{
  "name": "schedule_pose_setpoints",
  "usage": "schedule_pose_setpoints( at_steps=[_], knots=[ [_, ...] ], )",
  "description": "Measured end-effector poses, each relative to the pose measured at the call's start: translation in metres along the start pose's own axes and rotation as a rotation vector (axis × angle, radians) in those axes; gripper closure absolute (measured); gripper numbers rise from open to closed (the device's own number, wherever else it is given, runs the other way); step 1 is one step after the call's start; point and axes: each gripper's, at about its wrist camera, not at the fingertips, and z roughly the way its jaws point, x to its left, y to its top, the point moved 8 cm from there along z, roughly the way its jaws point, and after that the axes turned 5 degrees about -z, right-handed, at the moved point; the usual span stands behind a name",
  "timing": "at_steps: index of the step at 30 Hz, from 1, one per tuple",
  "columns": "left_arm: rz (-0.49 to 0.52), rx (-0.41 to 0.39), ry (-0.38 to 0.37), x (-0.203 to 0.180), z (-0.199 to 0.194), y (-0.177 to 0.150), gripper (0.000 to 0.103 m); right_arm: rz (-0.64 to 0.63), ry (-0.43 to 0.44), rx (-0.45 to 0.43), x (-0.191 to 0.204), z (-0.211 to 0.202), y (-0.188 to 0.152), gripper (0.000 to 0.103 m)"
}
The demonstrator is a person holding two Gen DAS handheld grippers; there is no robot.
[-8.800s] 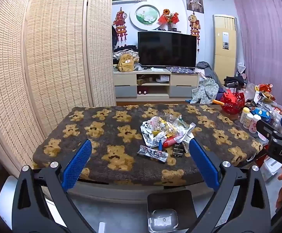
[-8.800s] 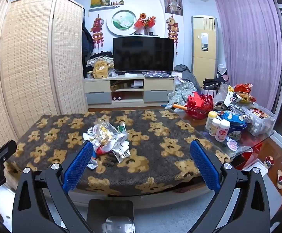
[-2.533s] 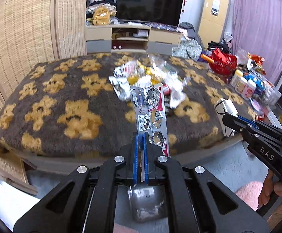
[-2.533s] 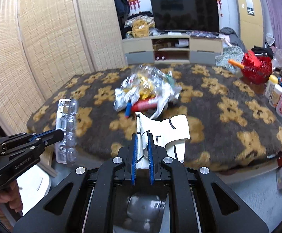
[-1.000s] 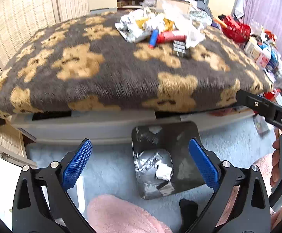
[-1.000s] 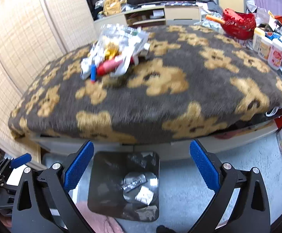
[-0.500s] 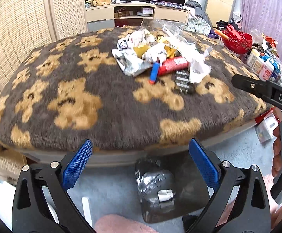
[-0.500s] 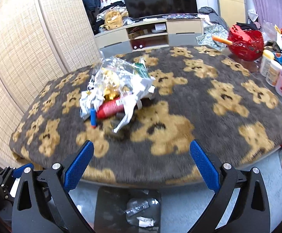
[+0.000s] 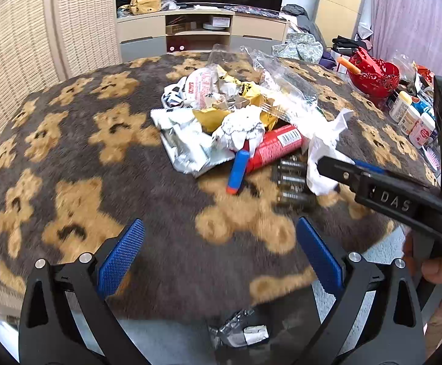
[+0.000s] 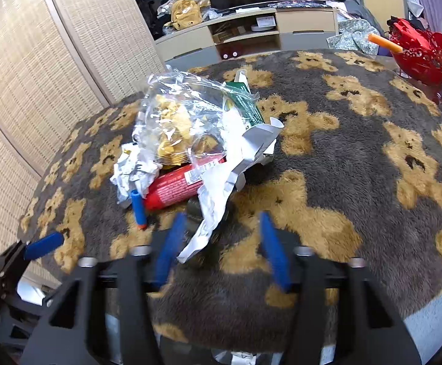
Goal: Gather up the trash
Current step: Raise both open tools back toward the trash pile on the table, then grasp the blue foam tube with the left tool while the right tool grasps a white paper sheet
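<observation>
A woven folding screen (image 9: 17, 45) stood at the far left as the left gripper (image 9: 221, 261) hung wide open and empty over the near edge of a table draped in a bear-print fleece blanket (image 9: 99, 158). The trash heap (image 9: 236, 121) lay near the middle of the table — crumpled silver wrappers, a yellow packet, clear plastic film, with a small blue tube (image 9: 237, 172) and a red tube (image 9: 274, 149) at its front edge and a row of batteries (image 9: 292, 182) just beside them. Further right, the right gripper (image 10: 221, 246) was closing, its blue pads (image 10: 274, 255) either side of a strip of white torn paper (image 10: 212, 210) but not yet pressing it. At the far right sat a red basket (image 9: 373, 73) and small bottles (image 9: 409, 115). Below the table edge, a bin (image 9: 242, 331) held foil scraps.
</observation>
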Motion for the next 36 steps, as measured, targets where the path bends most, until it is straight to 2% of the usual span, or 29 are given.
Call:
schedule_pose_setpoints(
  at_steps=[2, 7, 9, 11, 17, 19, 21, 26, 36],
  knots=[
    [-0.001, 0.006, -0.003, -0.001, 0.008, 0.004, 0.008, -0.009, -0.021, 0.005, -0.006, 0.003, 0.0, 0.088],
    [0.022, 0.026, -0.02, -0.006, 0.033, 0.015, 0.013, -0.007, -0.062, -0.018, -0.023, -0.003, 0.005, 0.096],
    [0.026, 0.053, -0.036, -0.007, 0.045, 0.016, 0.03, -0.007, -0.081, -0.034, -0.028, -0.008, 0.008, 0.097],
    [0.015, 0.075, -0.053, -0.007, 0.053, 0.016, 0.042, -0.006, -0.092, -0.046, -0.033, -0.012, 0.009, 0.097],
    [0.034, 0.085, -0.049, -0.008, 0.069, 0.015, 0.06, -0.007, -0.095, -0.047, -0.039, -0.015, 0.009, 0.097],
    [0.037, 0.078, -0.049, -0.008, 0.069, 0.017, 0.071, -0.007, -0.095, -0.046, -0.04, -0.016, 0.008, 0.097],
    [0.042, 0.074, -0.053, -0.01, 0.069, 0.019, 0.091, -0.007, -0.096, -0.046, -0.04, -0.017, 0.007, 0.097],
    [0.065, 0.046, -0.043, -0.015, 0.055, 0.023, 0.092, -0.003, -0.102, -0.059, -0.04, -0.03, 0.008, 0.097],
    [0.077, -0.06, -0.027, -0.024, -0.031, 0.03, 0.092, -0.033, -0.076, -0.143, -0.019, -0.091, 0.018, 0.101]
  ],
)
